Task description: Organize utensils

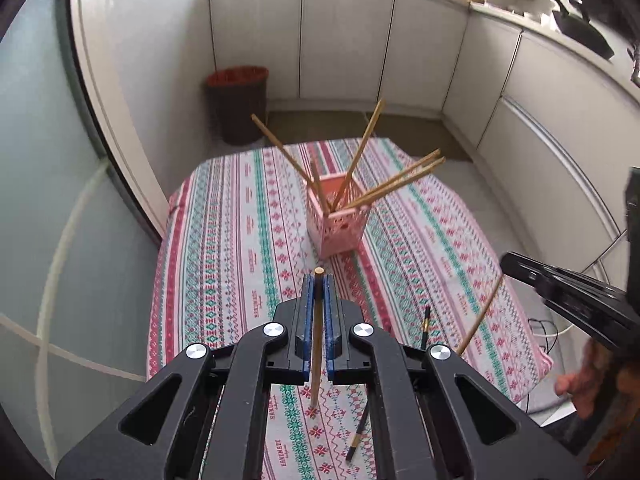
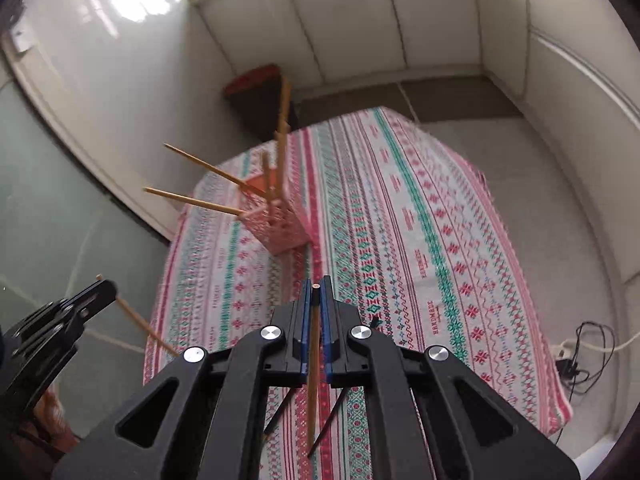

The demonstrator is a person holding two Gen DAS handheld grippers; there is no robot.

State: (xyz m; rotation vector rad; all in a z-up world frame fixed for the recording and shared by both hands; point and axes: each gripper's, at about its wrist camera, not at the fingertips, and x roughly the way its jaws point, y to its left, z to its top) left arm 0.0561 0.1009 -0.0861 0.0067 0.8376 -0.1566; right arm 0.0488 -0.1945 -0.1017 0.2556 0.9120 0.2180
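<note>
Left gripper [image 1: 319,280]: blue-padded jaws clamped on a wooden chopstick [image 1: 318,344], which runs along the finger line, top end poking past the fingertips, lower end hanging above the cloth. Right gripper [image 2: 316,285]: same picture, jaws pinched tight on a second wooden chopstick [image 2: 314,376], tip just showing at the fingertips, shaft angling down toward the table.

Below the grippers, two dark chopsticks [image 2: 332,416] lie loose on the patterned tablecloth [image 1: 240,240], near its close edge.

Farther up the cloth, around the middle: pink perforated utensil holder [image 1: 340,228], standing upright. Several wooden chopsticks [image 1: 360,152] stand in it, splayed outward in different directions.

Beyond the table's far edge, a dark waste bin with red liner [image 1: 237,104] sits on the floor against white cabinets [image 1: 344,40]. A black pan [image 1: 580,28] rests on the countertop at far right.
</note>
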